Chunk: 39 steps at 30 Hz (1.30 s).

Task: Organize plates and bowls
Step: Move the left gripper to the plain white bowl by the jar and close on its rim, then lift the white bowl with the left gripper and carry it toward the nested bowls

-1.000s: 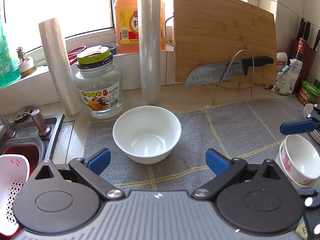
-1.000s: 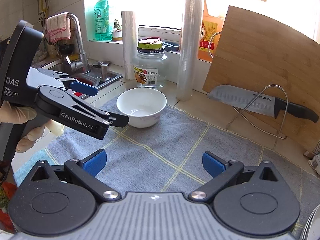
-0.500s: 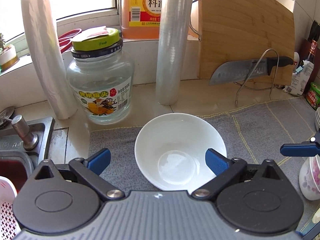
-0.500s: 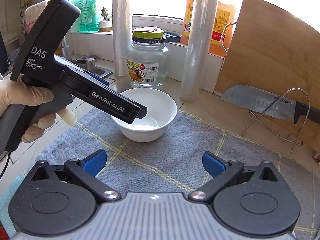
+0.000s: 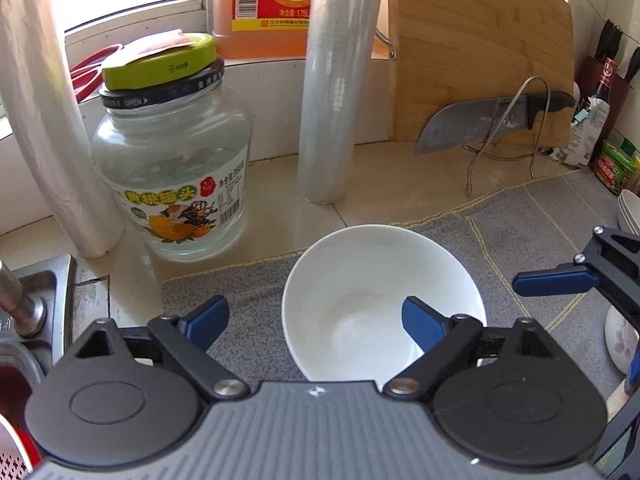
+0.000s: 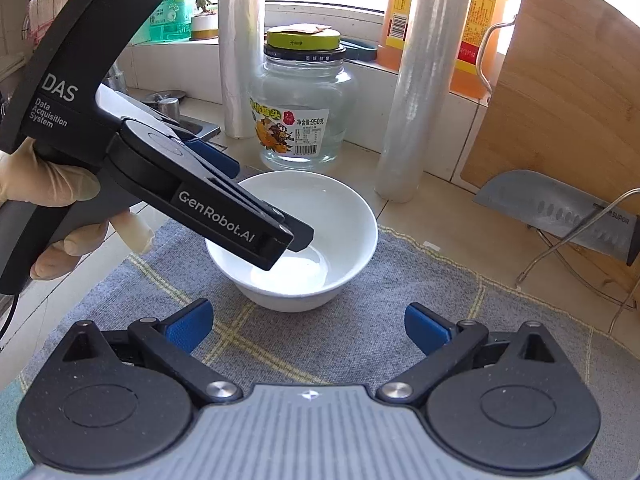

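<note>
- Plain white glazed ceramic bowl (image 5: 382,300) sits upright near the back-left corner of the grey checked cloth mat (image 5: 532,232).
- Left gripper (image 5: 316,316) spread wide, straddling the bowl's left wall: right finger inside, left finger outside, not clamped.
- Right gripper (image 6: 306,322) wide, holding nothing, near the bowl over the mat.
- Bowl looks rigid, slick, breakable, moderately heavy; best pinched across the rim wall.
- Clear glass jar with green lid (image 5: 172,152) just behind, off the mat.

My white bowl (image 5: 360,276) looks glossy, glazed ceramic on the rough grey woven cloth mat (image 6: 360,340); at eleven o'clock a clear glass jar (image 5: 172,176), at two o'clock a matt wooden board (image 5: 480,52)
</note>
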Tool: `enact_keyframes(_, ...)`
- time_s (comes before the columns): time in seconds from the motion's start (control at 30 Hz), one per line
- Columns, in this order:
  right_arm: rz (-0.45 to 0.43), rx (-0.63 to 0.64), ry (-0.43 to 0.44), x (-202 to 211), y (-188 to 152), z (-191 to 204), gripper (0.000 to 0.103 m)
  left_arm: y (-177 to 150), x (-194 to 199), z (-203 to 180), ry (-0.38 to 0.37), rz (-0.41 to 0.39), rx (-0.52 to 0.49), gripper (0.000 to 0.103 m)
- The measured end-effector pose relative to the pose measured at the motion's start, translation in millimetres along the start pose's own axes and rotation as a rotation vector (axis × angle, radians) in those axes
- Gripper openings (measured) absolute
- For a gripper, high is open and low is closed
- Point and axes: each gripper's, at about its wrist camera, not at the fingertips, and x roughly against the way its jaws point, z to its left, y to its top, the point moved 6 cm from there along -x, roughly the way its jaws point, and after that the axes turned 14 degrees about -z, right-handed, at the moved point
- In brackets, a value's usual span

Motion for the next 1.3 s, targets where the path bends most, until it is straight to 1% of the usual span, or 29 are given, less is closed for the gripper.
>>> enact_keyframes(0.07, 0.005, 0.008, 0.006, -5, 0, 2, 0.103, -1, -1, -2, -0.028, 0.006, -0.008, 0.084)
enact_keyframes(0.2, 0.009, 0.034, 0.024, -14, 2, 7, 0.103, 0, -4, -2, -0.049, 0.004, -0.020, 0.082)
enact_keyframes(0.27, 0.004, 0.046, 0.035, -18, 3, 9, 0.102, 2, -6, -1, -0.058, 0.006, -0.018, 0.079)
enact_keyframes(0.33, 0.003, 0.061, 0.034, -20, 3, 10, 0.099, 2, -7, 0, -0.064, 0.009, -0.019, 0.076)
enact_keyframes(0.43, 0.002, 0.060, 0.032, -25, 5, 8, 0.094, 3, -9, 0, -0.080, 0.016, -0.018, 0.070)
enact_keyframes(0.6, -0.008, 0.067, 0.042, -27, 6, 6, 0.091, 5, -9, -5, -0.113, 0.015, -0.028, 0.066)
enact_keyframes(0.67, -0.009, 0.067, 0.045, -27, 6, 6, 0.090, 6, -9, -6, -0.118, 0.015, -0.033, 0.062)
enact_keyframes(0.73, -0.012, 0.068, 0.048, -27, 7, 6, 0.090, 7, -10, -7, -0.132, 0.018, -0.036, 0.062)
enact_keyframes(1.3, -0.019, 0.073, 0.055, -22, 5, 7, 0.089, 9, -10, -9, -0.146, 0.035, -0.053, 0.061)
